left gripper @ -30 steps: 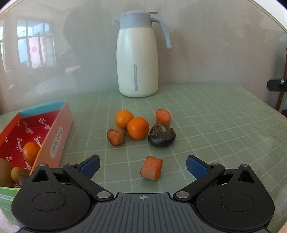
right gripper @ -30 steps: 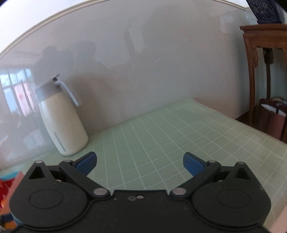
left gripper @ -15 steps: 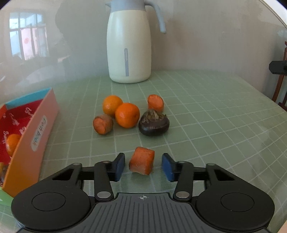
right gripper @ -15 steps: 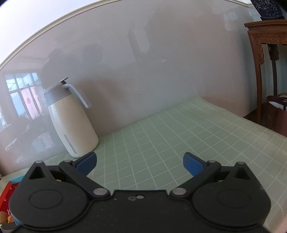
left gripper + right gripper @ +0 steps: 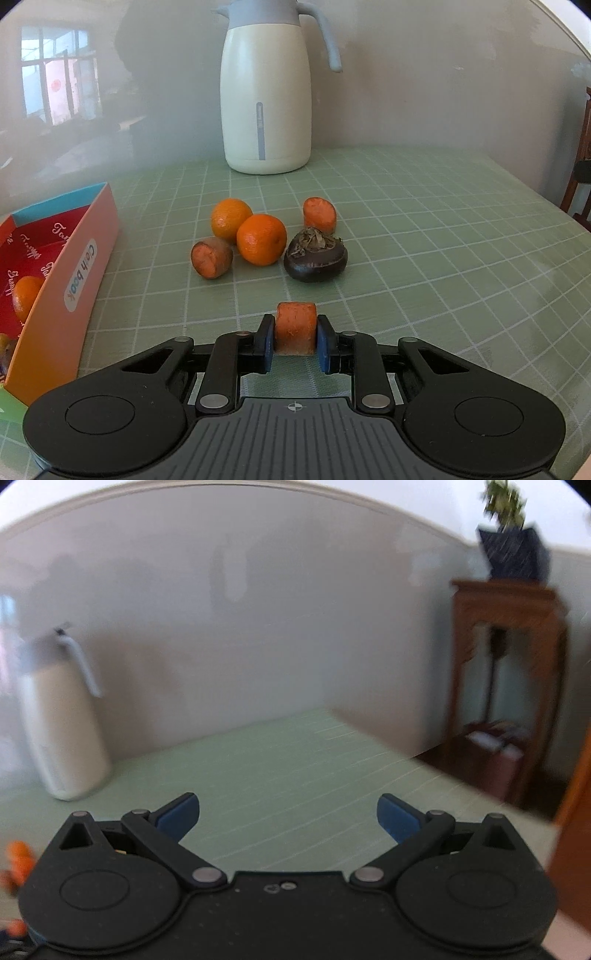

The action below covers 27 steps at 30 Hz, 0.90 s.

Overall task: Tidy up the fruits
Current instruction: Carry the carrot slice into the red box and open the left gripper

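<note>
My left gripper point(image 5: 295, 345) is shut on an orange carrot piece point(image 5: 295, 326) just above the green checked tablecloth. Beyond it lie two oranges point(image 5: 261, 239) point(image 5: 229, 218), two more carrot pieces point(image 5: 211, 257) point(image 5: 320, 214) and a dark water chestnut point(image 5: 316, 255). An orange-sided box point(image 5: 79, 273) at the left holds an orange point(image 5: 26, 297) and other fruit, partly hidden. My right gripper point(image 5: 288, 814) is open and empty above the cloth; that view is blurred.
A tall cream jug point(image 5: 266, 92) with a grey lid stands at the back by the wall; it also shows in the right wrist view point(image 5: 61, 720). A wooden stand point(image 5: 508, 686) with a potted plant point(image 5: 511, 542) is past the table's right edge.
My left gripper moved forward and closed on the nearest carrot piece. My right gripper stayed open and swung, its view now blurred and turned toward the right.
</note>
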Each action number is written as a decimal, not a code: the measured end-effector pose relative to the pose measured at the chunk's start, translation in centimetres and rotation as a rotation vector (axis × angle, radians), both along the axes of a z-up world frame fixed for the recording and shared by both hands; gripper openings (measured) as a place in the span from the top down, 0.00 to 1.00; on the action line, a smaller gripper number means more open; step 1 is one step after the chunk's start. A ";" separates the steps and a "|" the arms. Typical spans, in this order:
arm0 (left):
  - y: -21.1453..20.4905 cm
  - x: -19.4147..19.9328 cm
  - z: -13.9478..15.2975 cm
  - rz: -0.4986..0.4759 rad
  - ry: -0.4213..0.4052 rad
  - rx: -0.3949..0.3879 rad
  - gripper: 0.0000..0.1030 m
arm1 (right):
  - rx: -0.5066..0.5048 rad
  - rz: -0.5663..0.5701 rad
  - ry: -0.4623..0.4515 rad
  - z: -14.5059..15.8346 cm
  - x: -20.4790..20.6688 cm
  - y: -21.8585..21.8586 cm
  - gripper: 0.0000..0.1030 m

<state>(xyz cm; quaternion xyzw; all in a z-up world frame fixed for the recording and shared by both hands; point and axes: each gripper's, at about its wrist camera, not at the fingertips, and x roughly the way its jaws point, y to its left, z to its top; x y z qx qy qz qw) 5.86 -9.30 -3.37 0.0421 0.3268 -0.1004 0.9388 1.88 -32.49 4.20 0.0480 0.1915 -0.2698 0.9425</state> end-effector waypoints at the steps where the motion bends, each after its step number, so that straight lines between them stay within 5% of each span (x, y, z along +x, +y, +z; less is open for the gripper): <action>1: 0.0 0.0 0.0 0.001 -0.001 -0.001 0.77 | -0.010 -0.009 0.001 0.0 -0.1 0.0 0.00; 21: 0.4 0.0 0.1 0.015 0.012 -0.020 0.78 | 0.006 0.007 0.024 -0.1 0.5 0.5 0.00; 27: 0.7 -0.7 0.8 0.039 -0.056 -0.004 0.78 | 0.030 0.024 0.025 -0.2 0.6 0.4 0.00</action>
